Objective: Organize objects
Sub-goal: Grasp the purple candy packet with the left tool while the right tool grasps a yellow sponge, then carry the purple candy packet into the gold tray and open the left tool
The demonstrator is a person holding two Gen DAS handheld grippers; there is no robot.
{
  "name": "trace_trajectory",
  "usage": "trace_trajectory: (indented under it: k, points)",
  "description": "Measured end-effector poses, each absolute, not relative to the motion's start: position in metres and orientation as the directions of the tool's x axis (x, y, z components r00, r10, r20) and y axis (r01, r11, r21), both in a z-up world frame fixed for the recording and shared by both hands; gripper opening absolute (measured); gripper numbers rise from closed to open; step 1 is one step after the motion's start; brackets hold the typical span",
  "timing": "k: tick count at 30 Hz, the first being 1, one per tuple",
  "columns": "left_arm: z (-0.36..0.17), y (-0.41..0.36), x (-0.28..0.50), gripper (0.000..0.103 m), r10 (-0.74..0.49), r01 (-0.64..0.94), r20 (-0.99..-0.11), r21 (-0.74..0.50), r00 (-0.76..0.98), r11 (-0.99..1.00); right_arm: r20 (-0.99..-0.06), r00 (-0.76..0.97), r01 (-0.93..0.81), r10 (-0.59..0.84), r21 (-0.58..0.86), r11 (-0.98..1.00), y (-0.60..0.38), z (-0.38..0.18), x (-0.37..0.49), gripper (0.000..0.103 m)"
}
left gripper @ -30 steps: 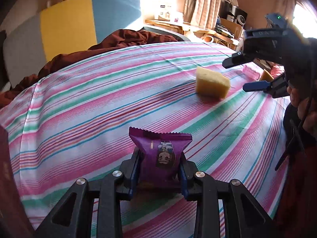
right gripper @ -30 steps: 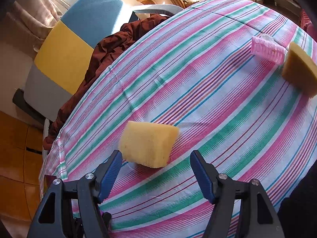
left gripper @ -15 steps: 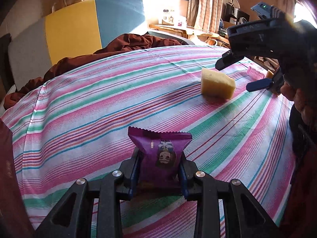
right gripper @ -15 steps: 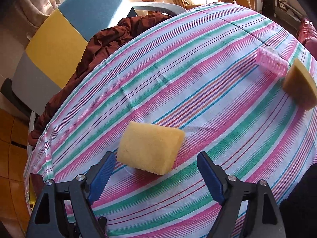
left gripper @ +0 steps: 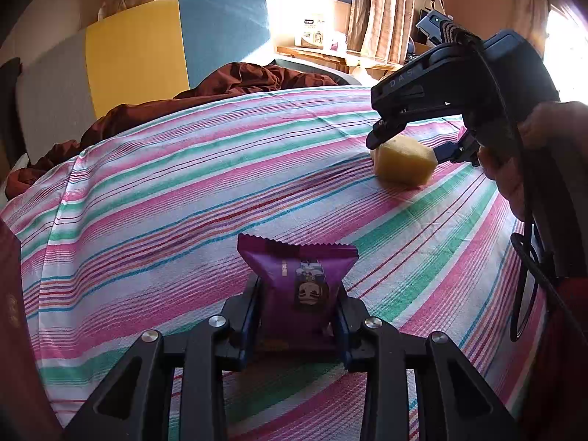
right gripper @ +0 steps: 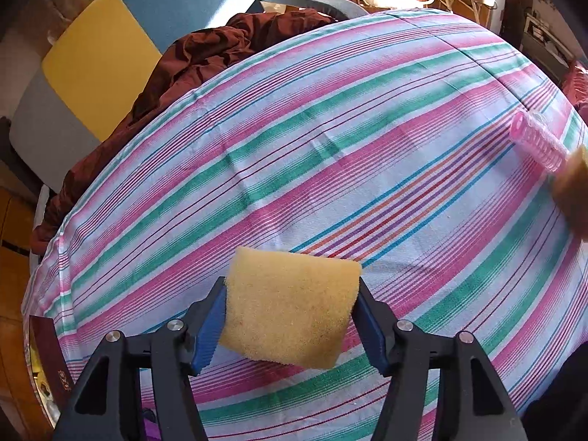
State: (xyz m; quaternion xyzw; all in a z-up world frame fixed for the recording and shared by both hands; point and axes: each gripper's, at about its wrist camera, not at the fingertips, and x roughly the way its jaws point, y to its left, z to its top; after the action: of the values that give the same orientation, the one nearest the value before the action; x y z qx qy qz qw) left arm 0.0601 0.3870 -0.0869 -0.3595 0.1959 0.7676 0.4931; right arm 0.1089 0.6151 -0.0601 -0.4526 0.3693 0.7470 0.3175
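Observation:
My left gripper (left gripper: 297, 316) is shut on a purple snack packet (left gripper: 298, 279), which stands upright between the blue pads just above the striped tablecloth (left gripper: 183, 191). A yellow sponge (right gripper: 290, 305) lies on the cloth between my right gripper's (right gripper: 290, 316) blue pads, which press on both its sides. In the left wrist view the right gripper (left gripper: 404, 143) grips that sponge (left gripper: 403, 163) at the far right.
A pink hair roller (right gripper: 538, 143) and a second yellow sponge (right gripper: 573, 191) lie at the cloth's right edge. A brown blanket (left gripper: 235, 84) and a yellow, blue and grey sofa back (left gripper: 147, 47) lie beyond the table. A dark red box (right gripper: 49, 360) stands at the left edge.
My right gripper came down over the yellow sponge and closed its fingers onto the sponge's sides. My left gripper kept its hold on the purple packet and drew back slightly.

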Motion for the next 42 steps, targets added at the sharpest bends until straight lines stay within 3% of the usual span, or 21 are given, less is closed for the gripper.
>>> trace_trajectory:
  k: [4,12,17,24,42]
  points:
    - [-0.085,0.386,0.061,0.035,0.616,-0.898,-0.745,-0.053,-0.256,-0.437,-0.919,-0.365,-0.755,0.150,0.198,-0.625,0.600,-0.059,0.090,0.065]
    - [-0.081,0.375,0.058,0.033,0.598,-0.872,-0.756,-0.075,-0.267,-0.484,-0.887,-0.458,-0.594,0.056,0.259,-0.761,0.574,-0.048,0.069,0.064]
    - [-0.079,0.364,0.063,0.033,0.573,-0.856,-0.765,-0.055,-0.295,-0.514,-0.912,-0.408,-0.501,0.051,0.177,-0.847,0.543,-0.058,0.053,0.064]
    - [-0.071,0.346,0.066,0.033,0.536,-0.828,-0.781,-0.043,-0.321,-0.559,-0.912,-0.406,-0.502,0.060,0.168,-0.848,0.543,-0.062,0.046,0.063]
    - [-0.020,0.283,0.059,0.033,0.549,-0.756,-0.726,-0.061,-0.415,-0.651,-0.907,-0.418,-0.462,0.060,0.155,-0.873,0.525,-0.059,0.049,0.062]
